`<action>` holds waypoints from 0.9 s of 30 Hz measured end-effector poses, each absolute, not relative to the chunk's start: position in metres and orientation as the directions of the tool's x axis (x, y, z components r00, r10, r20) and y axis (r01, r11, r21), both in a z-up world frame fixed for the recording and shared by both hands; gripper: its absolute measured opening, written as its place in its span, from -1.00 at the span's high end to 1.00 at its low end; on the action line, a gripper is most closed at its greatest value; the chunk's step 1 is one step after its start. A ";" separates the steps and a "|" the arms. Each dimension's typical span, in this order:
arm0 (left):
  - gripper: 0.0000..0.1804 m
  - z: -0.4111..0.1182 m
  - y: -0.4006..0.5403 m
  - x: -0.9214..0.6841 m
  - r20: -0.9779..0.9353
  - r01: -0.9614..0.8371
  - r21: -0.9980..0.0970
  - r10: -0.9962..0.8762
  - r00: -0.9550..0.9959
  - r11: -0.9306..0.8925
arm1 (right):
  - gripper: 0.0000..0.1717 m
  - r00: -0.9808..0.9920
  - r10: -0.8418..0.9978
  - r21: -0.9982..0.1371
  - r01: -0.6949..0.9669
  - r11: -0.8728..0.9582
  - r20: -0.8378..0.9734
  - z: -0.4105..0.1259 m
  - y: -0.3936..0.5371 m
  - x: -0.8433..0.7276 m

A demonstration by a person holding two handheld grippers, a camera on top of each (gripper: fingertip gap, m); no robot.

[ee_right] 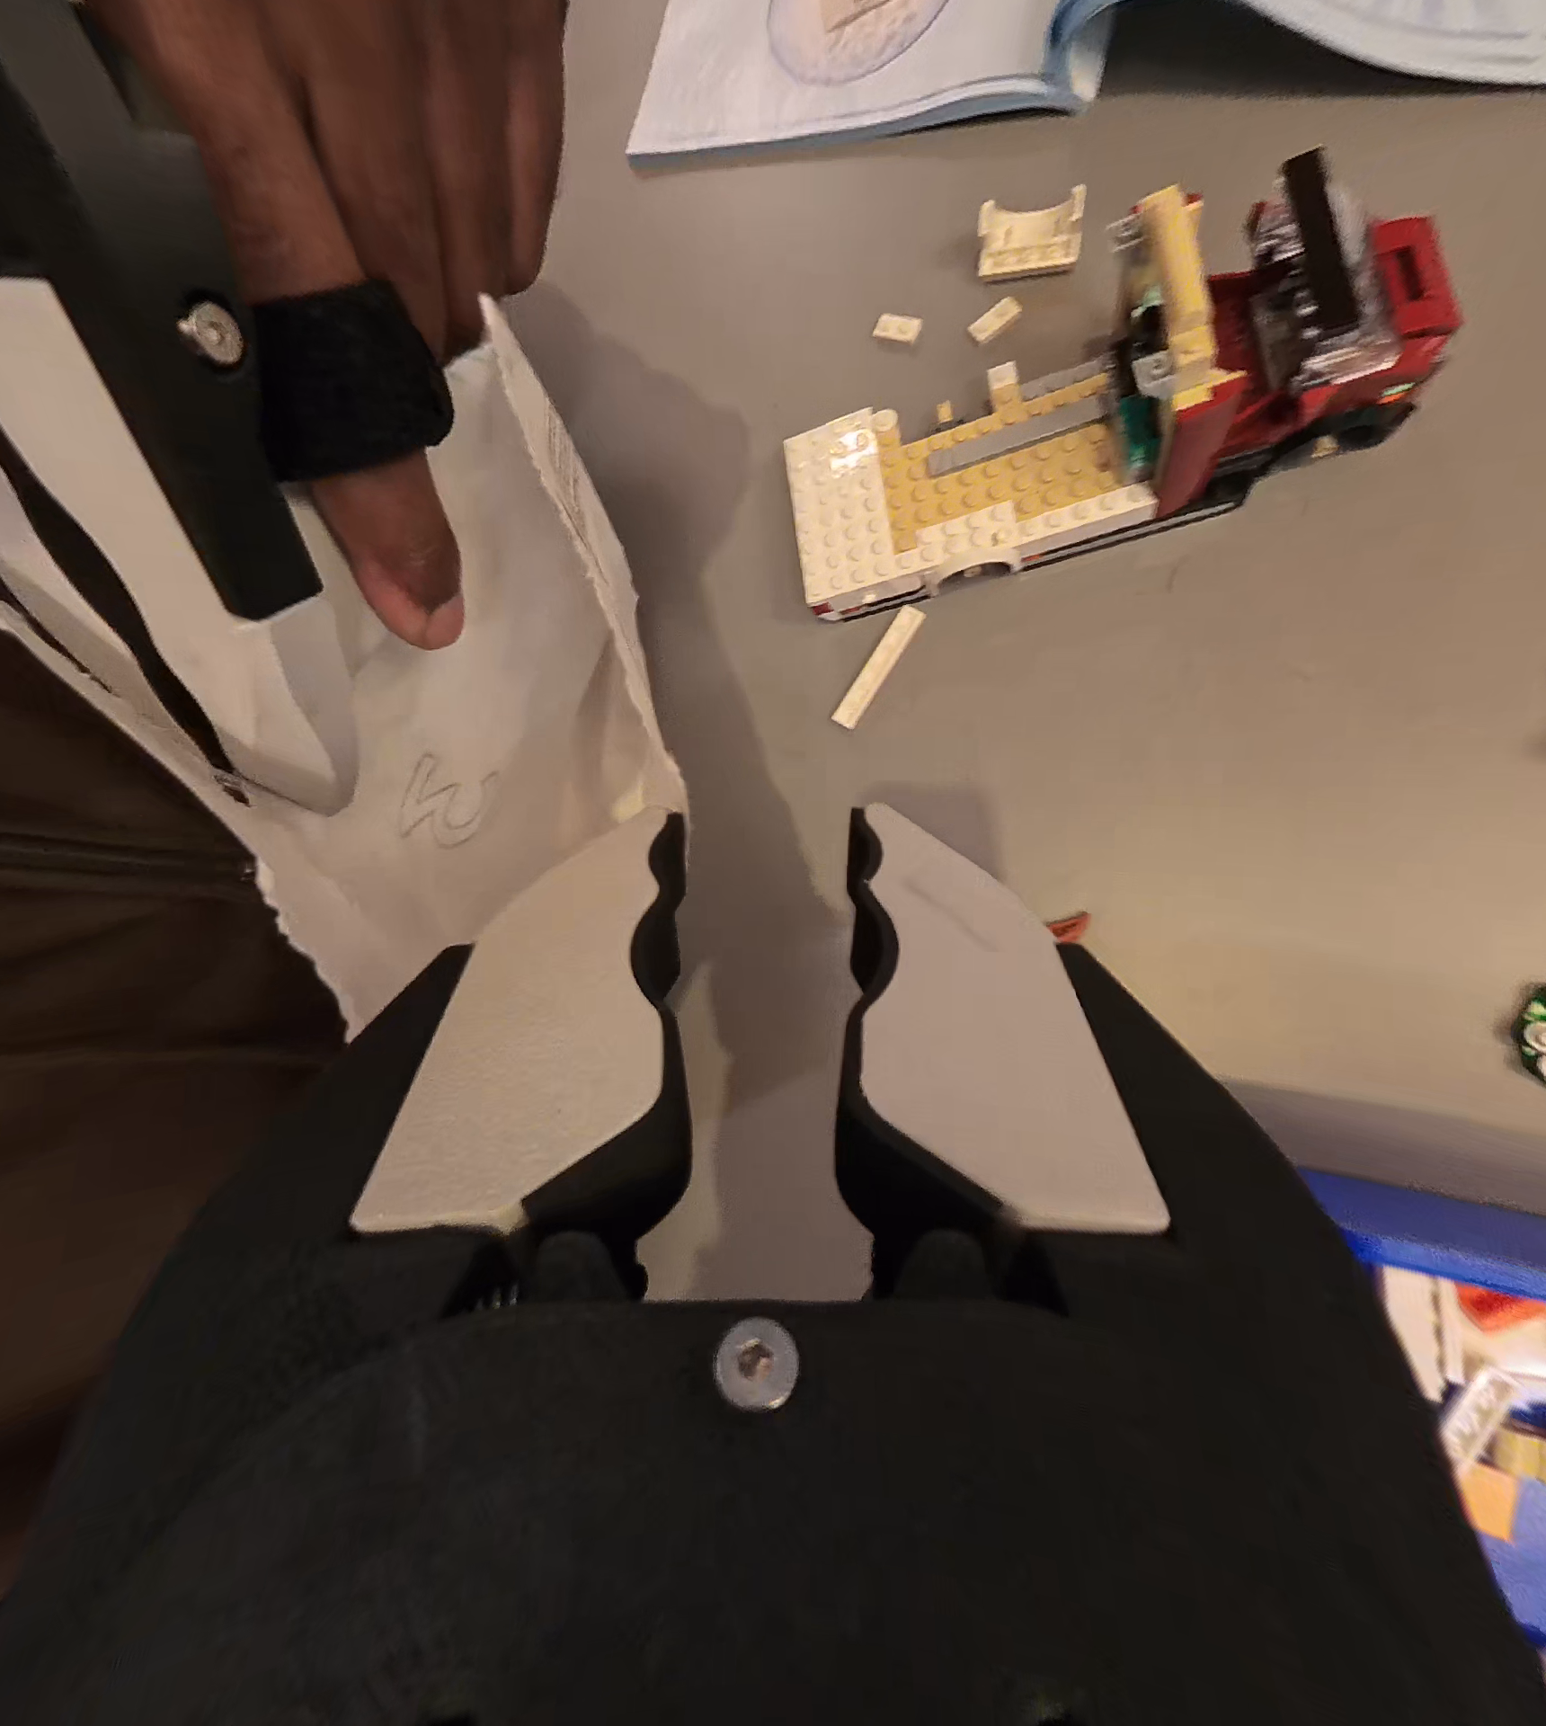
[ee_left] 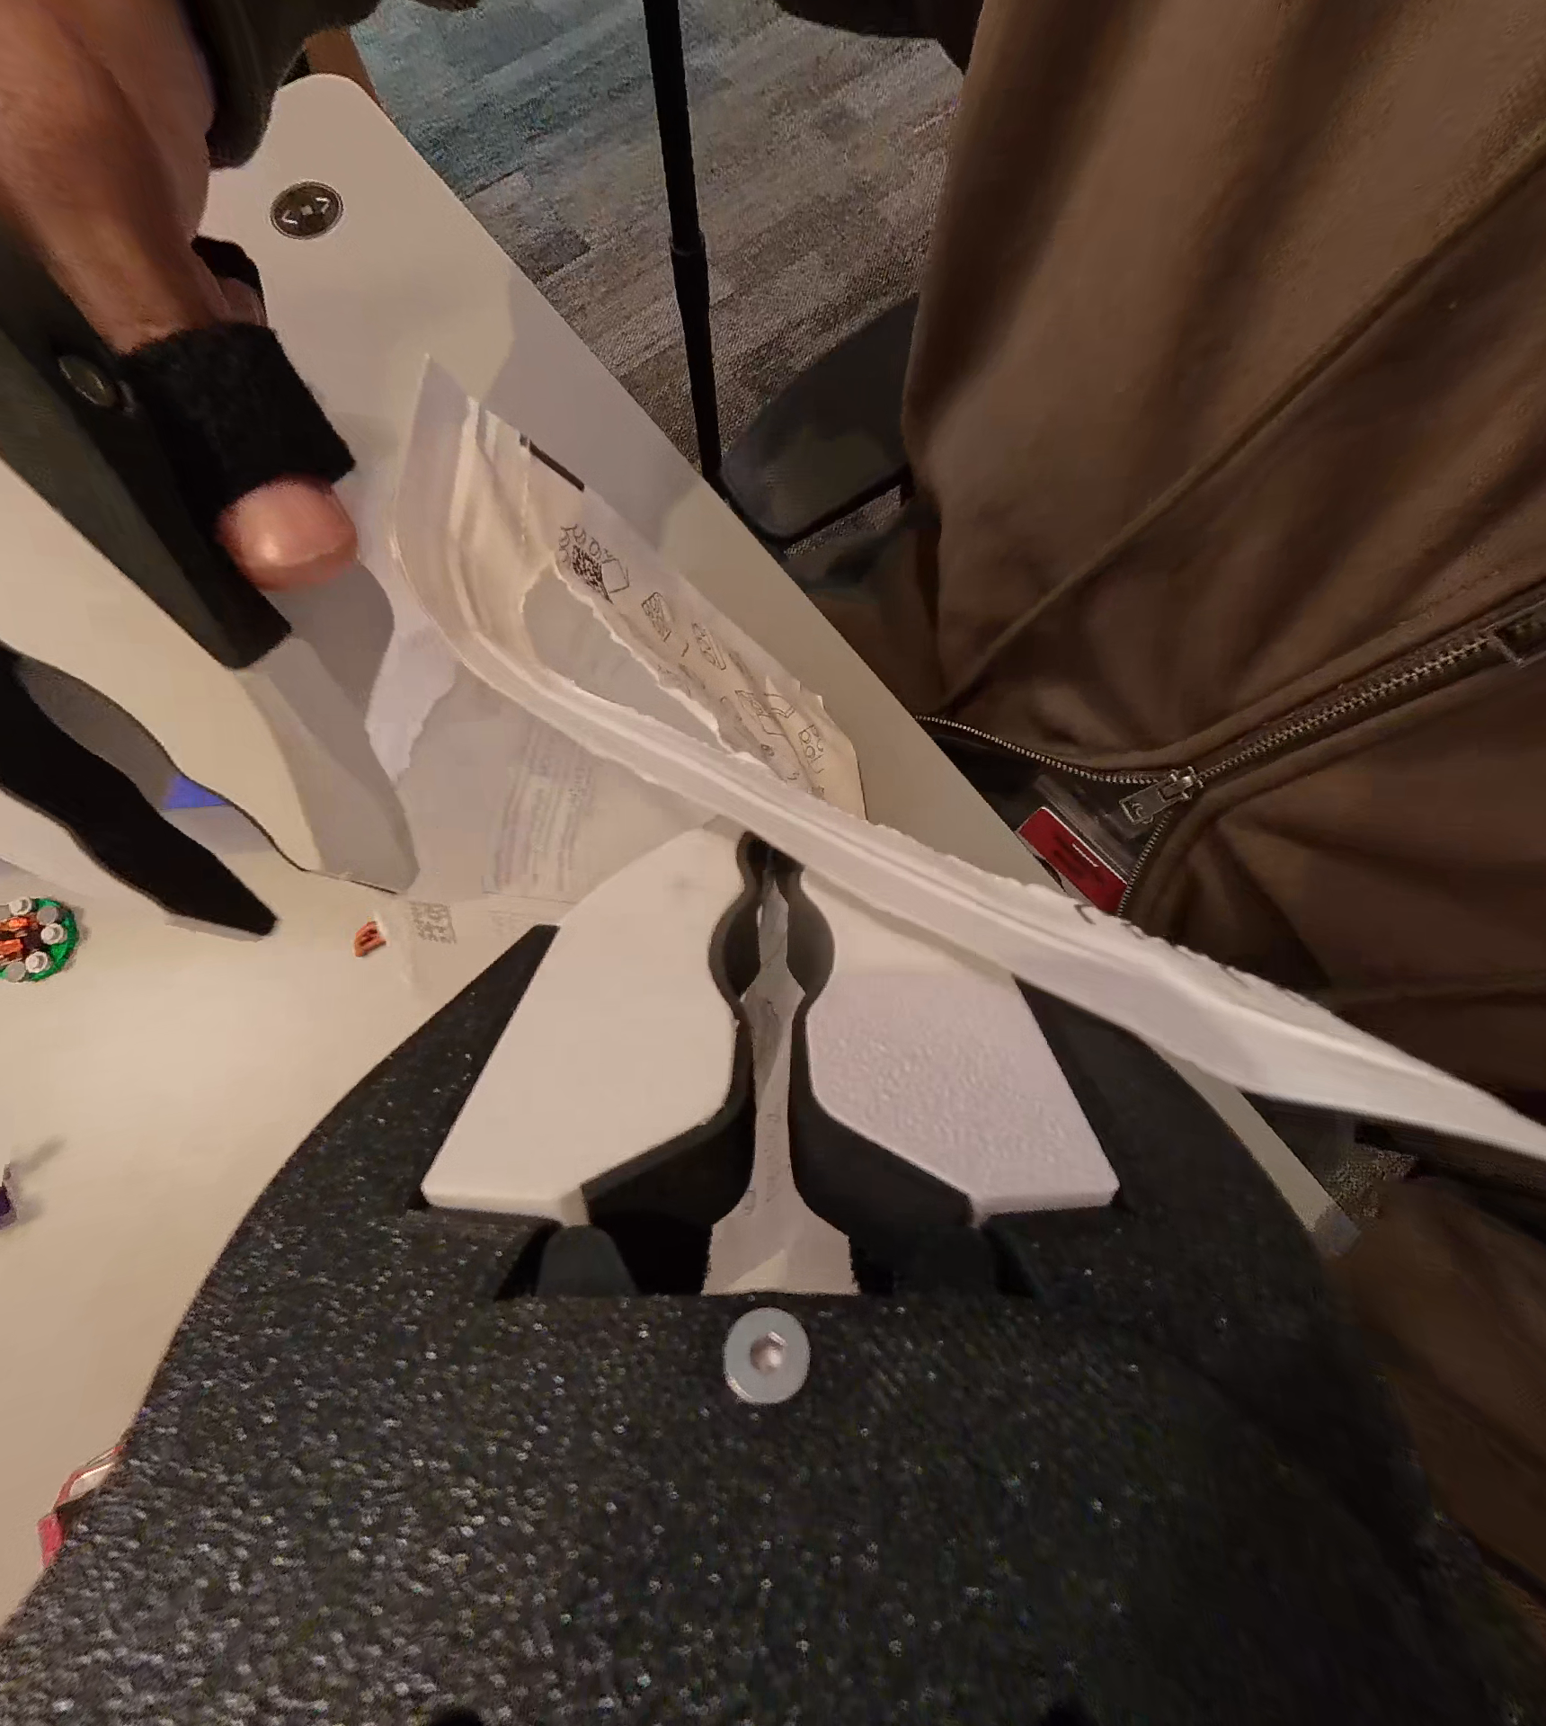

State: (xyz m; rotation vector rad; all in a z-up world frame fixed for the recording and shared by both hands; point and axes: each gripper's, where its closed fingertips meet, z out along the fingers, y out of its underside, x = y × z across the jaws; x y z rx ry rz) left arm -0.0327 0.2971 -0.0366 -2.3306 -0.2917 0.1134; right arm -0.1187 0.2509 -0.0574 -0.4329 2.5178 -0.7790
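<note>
Up close, we see our left gripper (ee_left: 771,864) clenched on a torn white paper bag (ee_left: 984,897), its pads pinching the paper's edge near the table rim beside a brown jacket (ee_left: 1264,467). Our right gripper (ee_right: 767,841) stands released, nothing between its fingers, the bag just left of it. Farther off on the grey table (ee_right: 1124,794) sits a brick truck model (ee_right: 1124,420), loose tan pieces around it.

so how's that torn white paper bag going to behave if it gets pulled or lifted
The torn white paper bag, pinched in the shut left gripper, probably stays floppy: it sags and curves away from the jaws. It looks light, hanging from one pinch. Its ragged ripped edges suggest that it would tear further under a sharp tug.
</note>
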 end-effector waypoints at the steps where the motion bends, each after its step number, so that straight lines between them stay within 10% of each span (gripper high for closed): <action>1: 1.00 -0.037 0.297 -0.034 0.010 0.179 -0.717 0.247 0.969 -0.673 | 0.59 -0.848 -0.409 -0.601 -0.140 0.787 -0.337 -0.056 0.252 -0.124; 17: 1.00 -0.053 0.302 -0.047 0.064 0.226 -0.712 0.259 0.964 -0.665 | 0.57 -0.851 -0.305 -0.626 0.035 0.779 -0.428 -0.044 0.285 -0.142; 27: 1.00 -0.058 0.309 -0.043 0.076 0.233 -0.711 0.257 0.964 -0.664 | 0.74 -0.700 -0.419 -0.459 -0.145 0.876 -0.579 -0.075 0.290 -0.079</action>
